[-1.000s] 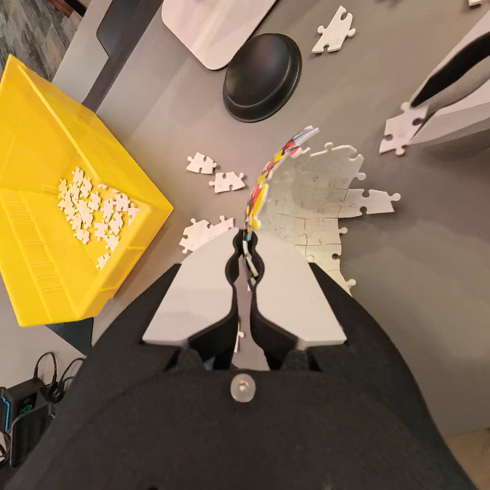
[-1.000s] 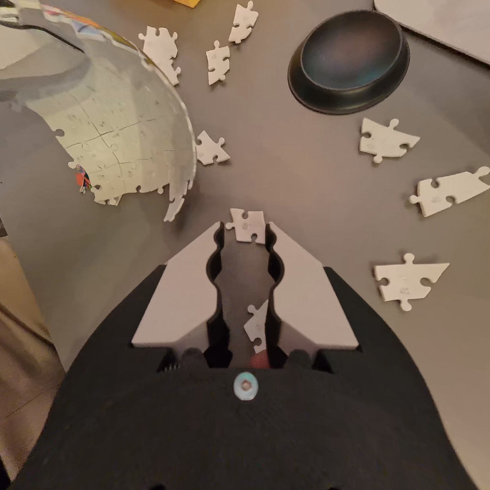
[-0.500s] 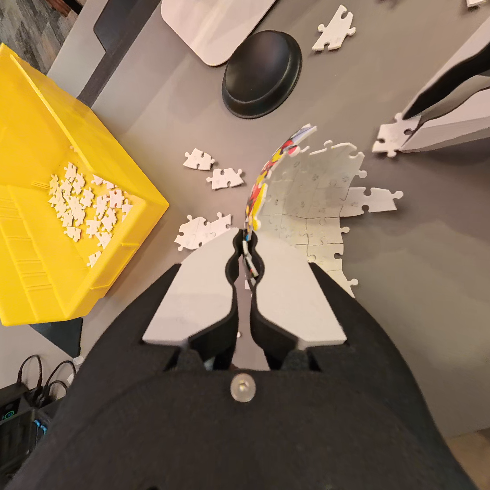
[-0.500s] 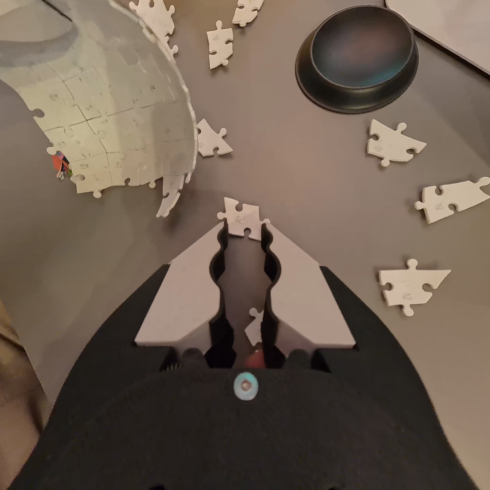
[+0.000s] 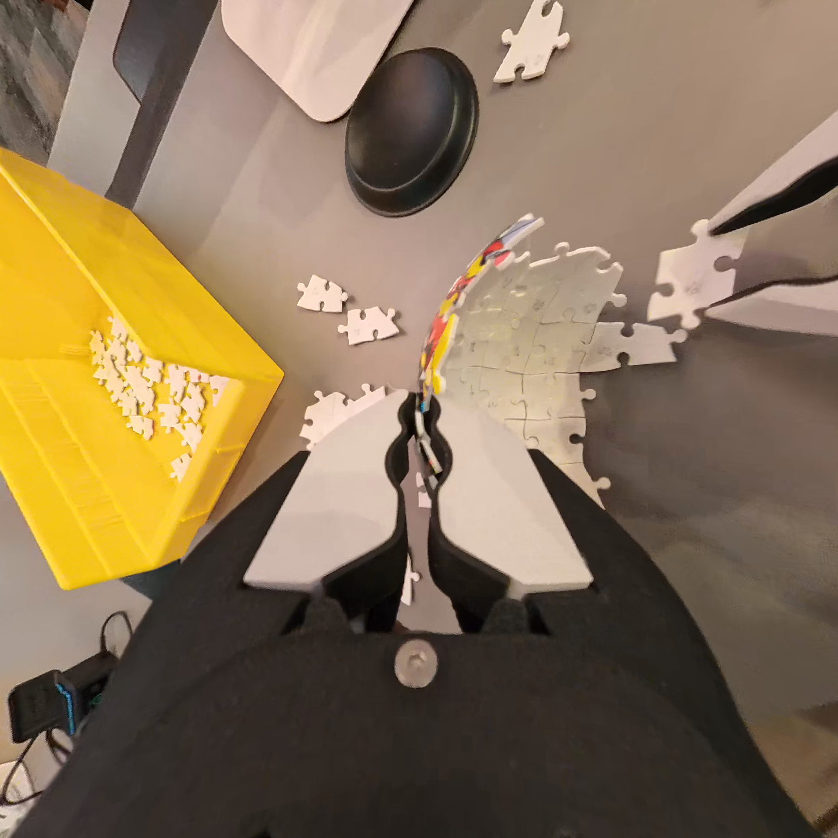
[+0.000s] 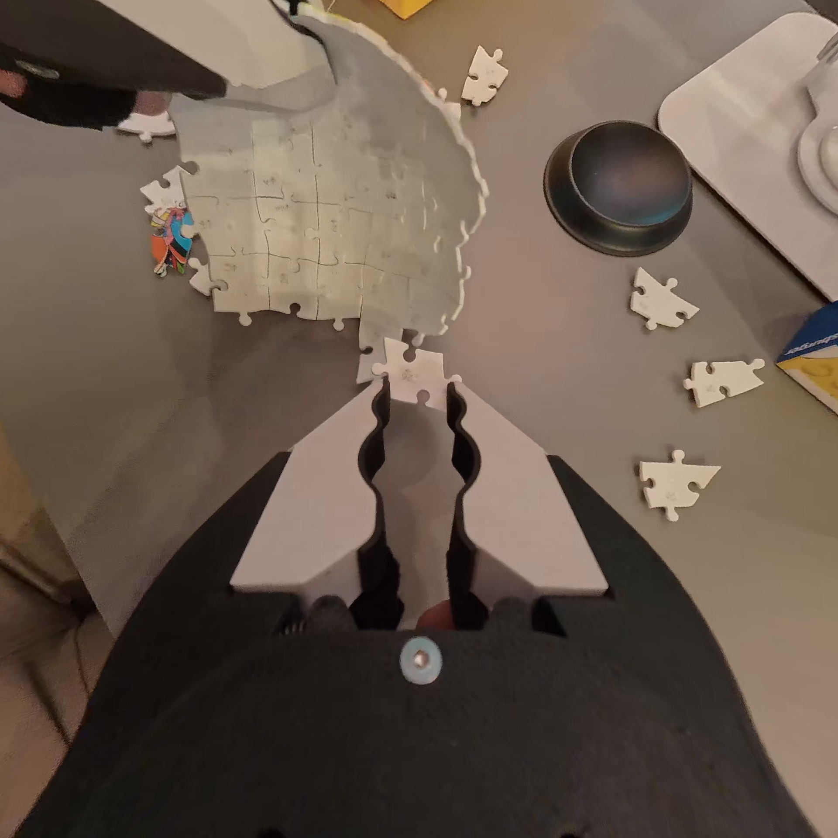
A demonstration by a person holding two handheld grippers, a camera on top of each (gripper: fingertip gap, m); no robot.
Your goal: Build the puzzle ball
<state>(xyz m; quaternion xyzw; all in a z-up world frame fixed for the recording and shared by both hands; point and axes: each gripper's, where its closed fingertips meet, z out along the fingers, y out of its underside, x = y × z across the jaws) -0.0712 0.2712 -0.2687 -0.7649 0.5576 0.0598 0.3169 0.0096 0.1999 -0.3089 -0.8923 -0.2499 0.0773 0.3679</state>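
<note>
1. Compared with a second ago, the right gripper [image 6: 415, 390] has carried its loose puzzle piece [image 6: 415, 376] off the grey table [image 6: 544, 408] and over to the half-built puzzle ball [image 6: 326, 217]. The piece now sits right at the shell's lower edge, touching or nearly so; I can't tell which.
2. Right tongs: closed partway onto that piece, pinched across its width at the very tips. Left gripper [image 5: 421, 408]: nearly closed, same clamp on the shell's rim as before, holding the curved shell up on edge.
3. Only the left view shows the yellow bin [image 5: 113, 362] with small pieces inside, plus the printed, coloured outer side of the shell [image 5: 521, 326]. Only the right view shows a blue and yellow box [image 6: 816, 362] at the right edge and three spare pieces lying well apart.
4. The black dome stand [image 6: 621, 186] sits clear of the shell in both views, with bare table between them. The shell's lower edge is all knobs and notches.
</note>
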